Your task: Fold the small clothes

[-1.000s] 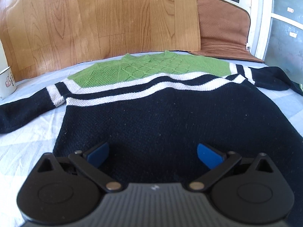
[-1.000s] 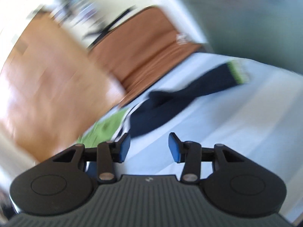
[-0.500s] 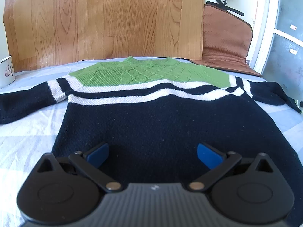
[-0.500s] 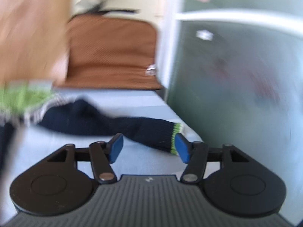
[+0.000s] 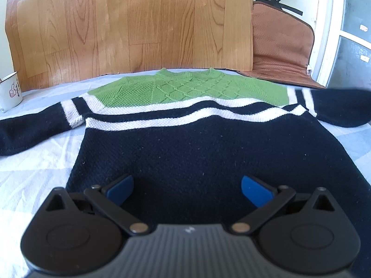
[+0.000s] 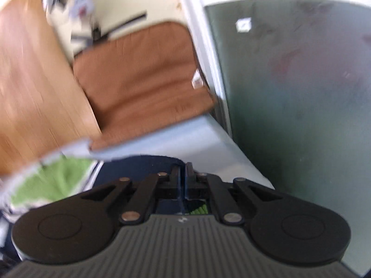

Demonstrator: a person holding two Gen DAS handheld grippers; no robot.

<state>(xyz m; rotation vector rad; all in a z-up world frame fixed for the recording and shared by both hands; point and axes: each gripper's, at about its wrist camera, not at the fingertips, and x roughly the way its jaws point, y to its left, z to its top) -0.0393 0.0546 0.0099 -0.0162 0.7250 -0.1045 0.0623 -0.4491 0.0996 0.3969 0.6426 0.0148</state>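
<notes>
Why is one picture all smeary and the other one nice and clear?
Right wrist view: wooden board and brown cushion are streaked with motion blur. Left wrist view: sharp, the navy, white and green knitted sweater evenly lit, though the fisheye lens bends the edges.

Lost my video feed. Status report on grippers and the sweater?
Left gripper open, poised over sweater hem. Right gripper shut on right sleeve cuff, sleeve lifting. Mug far left, clear of the fold.
</notes>
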